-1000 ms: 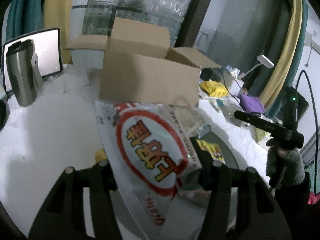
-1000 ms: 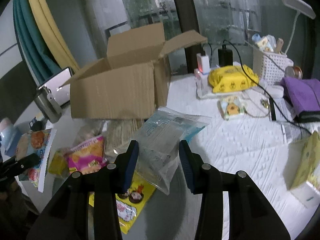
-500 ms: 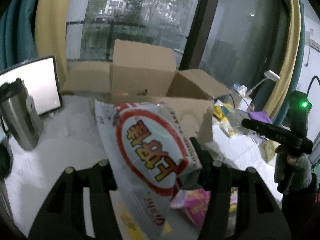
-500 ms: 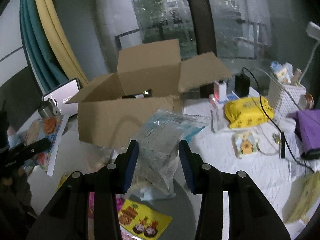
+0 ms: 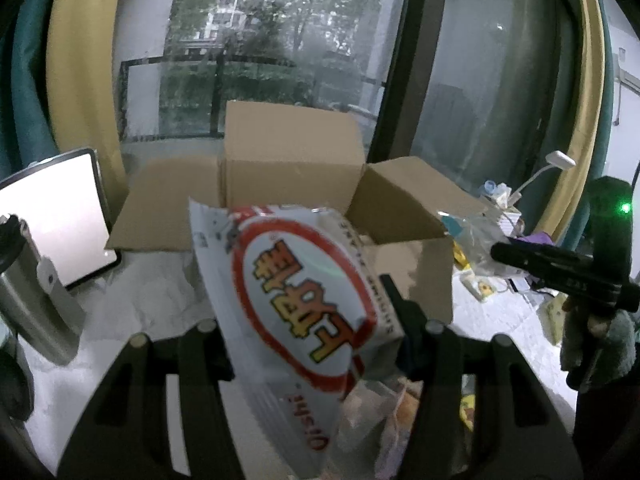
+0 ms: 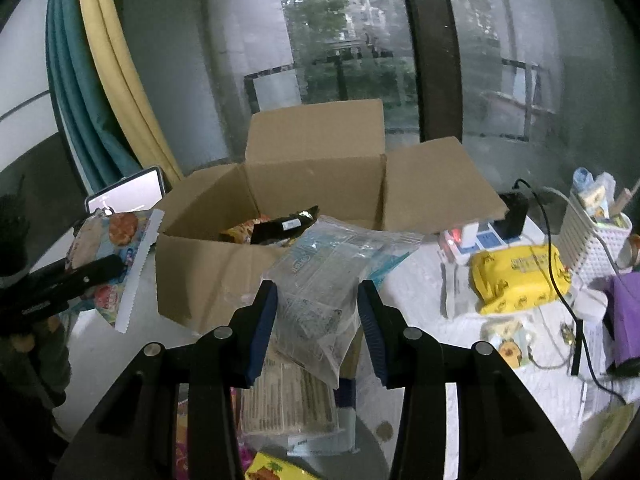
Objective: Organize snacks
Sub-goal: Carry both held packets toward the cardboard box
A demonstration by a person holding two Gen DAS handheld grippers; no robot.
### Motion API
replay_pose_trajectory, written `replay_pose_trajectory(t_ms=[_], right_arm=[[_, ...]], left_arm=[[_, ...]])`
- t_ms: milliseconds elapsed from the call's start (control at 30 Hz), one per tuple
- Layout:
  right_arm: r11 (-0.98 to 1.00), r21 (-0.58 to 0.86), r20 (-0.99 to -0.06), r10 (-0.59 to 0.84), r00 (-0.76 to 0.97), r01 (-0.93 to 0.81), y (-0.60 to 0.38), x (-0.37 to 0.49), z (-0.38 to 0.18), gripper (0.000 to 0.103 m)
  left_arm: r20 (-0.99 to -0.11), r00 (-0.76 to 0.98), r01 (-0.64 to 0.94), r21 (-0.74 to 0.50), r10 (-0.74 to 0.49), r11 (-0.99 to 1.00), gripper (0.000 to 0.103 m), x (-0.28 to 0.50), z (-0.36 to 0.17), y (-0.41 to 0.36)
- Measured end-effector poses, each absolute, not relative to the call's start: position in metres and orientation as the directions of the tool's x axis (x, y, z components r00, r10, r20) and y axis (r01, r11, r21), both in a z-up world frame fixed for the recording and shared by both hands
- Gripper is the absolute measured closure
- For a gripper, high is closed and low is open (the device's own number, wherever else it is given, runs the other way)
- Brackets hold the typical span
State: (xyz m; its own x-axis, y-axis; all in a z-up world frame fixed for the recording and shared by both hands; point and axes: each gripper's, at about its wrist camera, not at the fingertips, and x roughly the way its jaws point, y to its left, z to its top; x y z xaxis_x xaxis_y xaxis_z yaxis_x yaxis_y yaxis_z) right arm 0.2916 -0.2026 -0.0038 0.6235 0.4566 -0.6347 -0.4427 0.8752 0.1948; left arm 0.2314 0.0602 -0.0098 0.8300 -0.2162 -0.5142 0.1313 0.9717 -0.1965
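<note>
- The left gripper [image 5: 308,320] is clamped on a white snack bag with a red ring and yellow characters [image 5: 296,296], which is lifted clear of the table and hangs in front of the open brown cardboard box [image 5: 292,168] at twelve o'clock in the left wrist view.
- The right gripper [image 6: 316,320] is clamped on a clear crinkled plastic packet with blue print [image 6: 320,280], also airborne, its far end overlapping the box's near rim in the right wrist view.
- Done so far, as I judge it: a black wrapper [image 6: 286,224] and an orange packet [image 6: 240,232] already lie inside the box.
- Left to do: both held packs have yet to go in, and a flat pack of beige biscuits [image 6: 288,400], a yellow cartoon-printed packet [image 6: 276,470] and a pink one [image 6: 182,440] sit on the table at six o'clock below the right gripper.
- Edges: the box's four flaps stand open; the right flap [image 6: 436,188] juts out at two o'clock, the left flap at ten o'clock, and the near wall must be cleared before lowering.
- Open room: the box mouth looks roomy; a steel flask [image 5: 28,292] at nine o'clock and a white basket [image 6: 592,244] at three o'clock stand well apart from the path.
</note>
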Motion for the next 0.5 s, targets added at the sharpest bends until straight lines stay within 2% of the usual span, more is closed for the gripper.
replay_pose_trajectory(t_ms=[300,333,367,500], right_arm=[[0.865,0.183,-0.618,0.471,0.629,-0.468,-0.190,0.318,0.001,0.059],[0.864,0.181,-0.616,0.471,0.631,-0.469,-0.190,0.321,0.001,0.059],[0.864,0.179,-0.613,0.472,0.634,-0.471,-0.188,0.324,0.002,0.064],[0.863,0.168,-0.601,0.473,0.645,-0.476,-0.185,0.336,0.006,0.064]], left_arm=[[-0.508,0.838,0.132,-0.168,-0.200,0.977,0.045,0.267,-0.006,0.061],[-0.506,0.840,0.129,-0.166,-0.197,0.978,0.045,0.272,-0.005,0.062],[-0.505,0.841,0.128,-0.165,-0.195,0.978,0.045,0.276,-0.005,0.063],[-0.513,0.838,0.119,-0.157,-0.184,0.980,0.045,0.295,-0.007,0.067]])
